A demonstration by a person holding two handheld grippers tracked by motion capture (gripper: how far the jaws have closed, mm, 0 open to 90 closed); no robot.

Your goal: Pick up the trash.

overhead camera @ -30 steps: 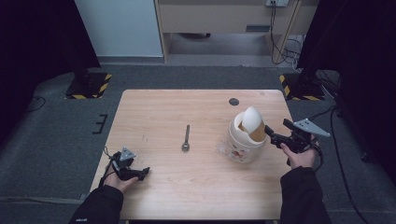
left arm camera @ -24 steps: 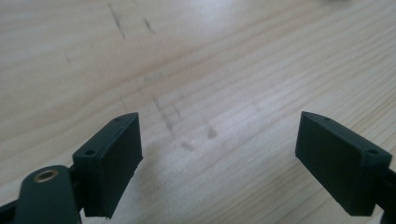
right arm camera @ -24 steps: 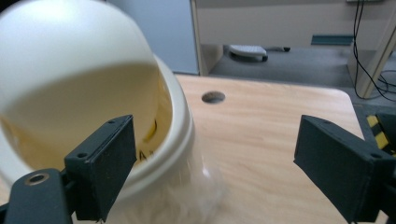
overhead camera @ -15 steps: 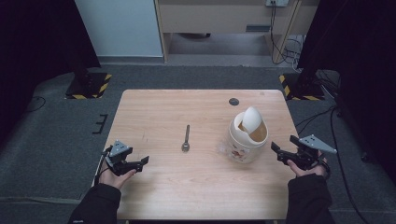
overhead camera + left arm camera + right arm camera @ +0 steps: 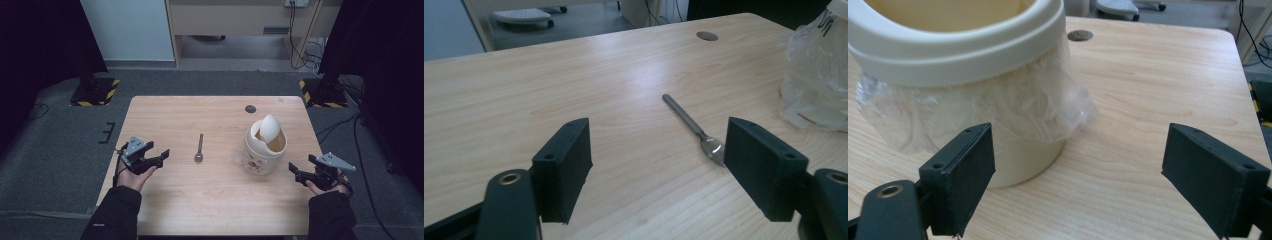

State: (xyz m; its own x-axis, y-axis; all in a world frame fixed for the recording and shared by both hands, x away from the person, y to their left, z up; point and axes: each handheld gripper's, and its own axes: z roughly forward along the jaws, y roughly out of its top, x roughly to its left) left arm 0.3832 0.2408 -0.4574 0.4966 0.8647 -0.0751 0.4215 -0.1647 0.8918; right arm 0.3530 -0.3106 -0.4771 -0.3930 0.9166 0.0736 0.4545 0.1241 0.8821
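left tongs (image 5: 161, 156) closing, empty | right tongs (image 5: 296, 175) apart | wooden table (image 5: 215, 200) | grey floor (image 5: 60, 150)

bin (image 5: 948, 45) top cropped, spoon (image 5: 704, 140) bowl partly hidden

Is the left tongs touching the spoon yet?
Apart. In the high view, bare table separates the left tongs from the spoon; the left gripper view shows open jaws with nothing between them.

Black sleeves, black hand-held gripper (image 5: 161, 156)
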